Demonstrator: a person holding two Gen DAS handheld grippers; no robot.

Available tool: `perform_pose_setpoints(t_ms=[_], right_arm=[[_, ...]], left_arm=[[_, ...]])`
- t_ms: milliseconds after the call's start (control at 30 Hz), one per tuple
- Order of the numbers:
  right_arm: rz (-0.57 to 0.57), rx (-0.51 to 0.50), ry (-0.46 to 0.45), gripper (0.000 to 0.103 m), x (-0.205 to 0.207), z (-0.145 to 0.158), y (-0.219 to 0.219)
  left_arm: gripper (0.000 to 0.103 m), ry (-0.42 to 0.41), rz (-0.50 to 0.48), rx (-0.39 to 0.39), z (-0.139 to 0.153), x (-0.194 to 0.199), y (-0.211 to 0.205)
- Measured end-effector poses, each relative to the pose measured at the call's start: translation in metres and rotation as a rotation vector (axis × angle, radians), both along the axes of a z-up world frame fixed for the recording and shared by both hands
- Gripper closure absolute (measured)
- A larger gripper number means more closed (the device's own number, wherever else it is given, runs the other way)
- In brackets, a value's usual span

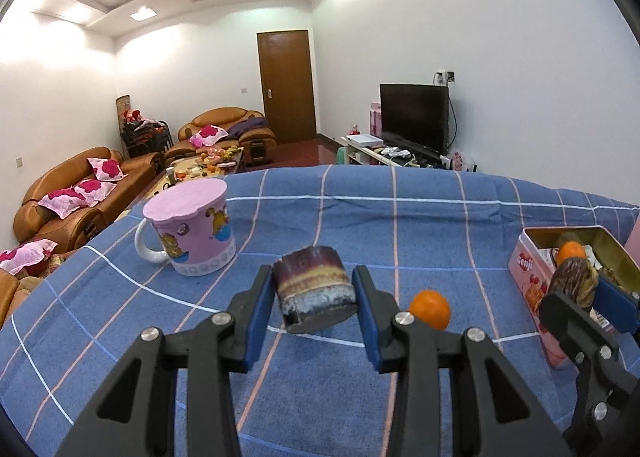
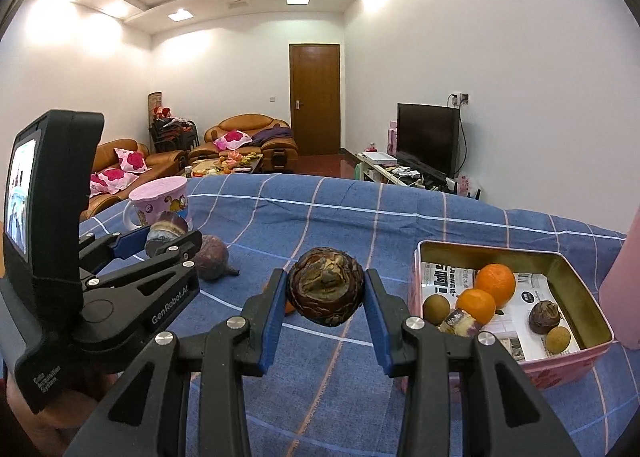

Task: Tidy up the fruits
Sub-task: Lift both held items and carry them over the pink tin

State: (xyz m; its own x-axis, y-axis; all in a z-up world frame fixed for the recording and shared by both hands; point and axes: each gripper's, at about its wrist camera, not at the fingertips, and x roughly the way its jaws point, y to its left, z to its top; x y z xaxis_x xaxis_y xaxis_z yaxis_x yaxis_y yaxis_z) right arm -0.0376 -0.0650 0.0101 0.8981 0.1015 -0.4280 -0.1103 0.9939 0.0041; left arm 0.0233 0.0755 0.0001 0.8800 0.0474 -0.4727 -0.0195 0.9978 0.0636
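Observation:
My left gripper is shut on a short purple sugarcane piece and holds it above the blue checked cloth; it also shows in the right wrist view. My right gripper is shut on a dark brown water chestnut, held above the cloth left of the pink tin; the same gripper shows in the left wrist view. The tin holds two oranges, two small brown fruits, a sugarcane piece and another water chestnut. A loose orange lies on the cloth.
A pink lidded mug stands at the back left of the cloth. A purple round fruit lies on the cloth behind my left gripper. Sofas, a coffee table, a door and a TV are beyond the table's far edge.

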Motion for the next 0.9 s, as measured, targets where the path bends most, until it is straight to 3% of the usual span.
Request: perform_pose_setpoints(t_ms=[900], right_arm=[[-0.049, 0.028, 0.037, 0.063, -0.013, -0.001, -0.037]], left_arm=[[0.062, -0.009, -0.028, -0.002, 0.003, -0.027, -0.037]])
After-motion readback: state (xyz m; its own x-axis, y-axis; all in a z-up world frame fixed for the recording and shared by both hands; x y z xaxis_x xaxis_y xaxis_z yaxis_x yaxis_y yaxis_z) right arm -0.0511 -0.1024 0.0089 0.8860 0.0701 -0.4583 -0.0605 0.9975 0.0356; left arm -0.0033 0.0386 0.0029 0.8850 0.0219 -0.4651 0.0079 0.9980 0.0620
